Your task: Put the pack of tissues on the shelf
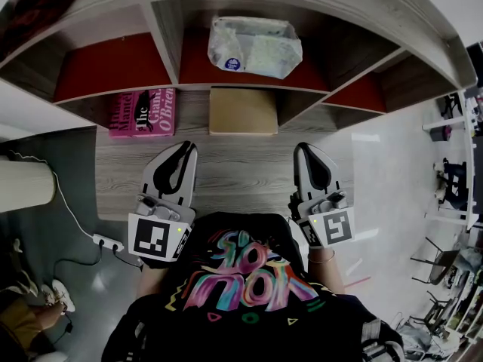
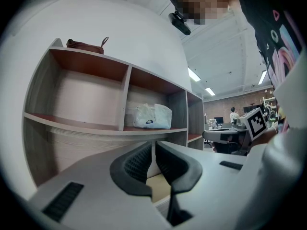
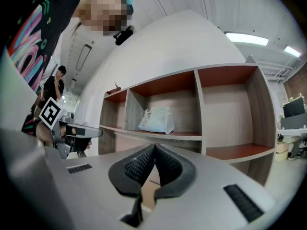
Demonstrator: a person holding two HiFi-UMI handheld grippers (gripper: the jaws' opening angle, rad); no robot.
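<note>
The pack of tissues (image 1: pixel 253 47), a crinkled clear-white bag with a blue label, lies on the red board of the shelf's (image 1: pixel 113 70) middle compartment. It also shows in the left gripper view as the pack (image 2: pixel 152 116) and in the right gripper view as the pack (image 3: pixel 157 120). Both grippers hang well back from the shelf, close to the person's body. My left gripper (image 1: pixel 185 149) is shut with nothing between its pads (image 2: pixel 139 162). My right gripper (image 1: pixel 306 151) is shut and holds nothing either, its pads (image 3: pixel 144 164) pressed together.
Pink books (image 1: pixel 142 112) and a flat cardboard box (image 1: pixel 242 111) lie on the wood surface below the red boards. A brown bag (image 2: pixel 86 45) sits on top of the shelf. A white cylinder (image 1: pixel 23 183) and a power strip (image 1: pixel 108 241) are at the left on the floor.
</note>
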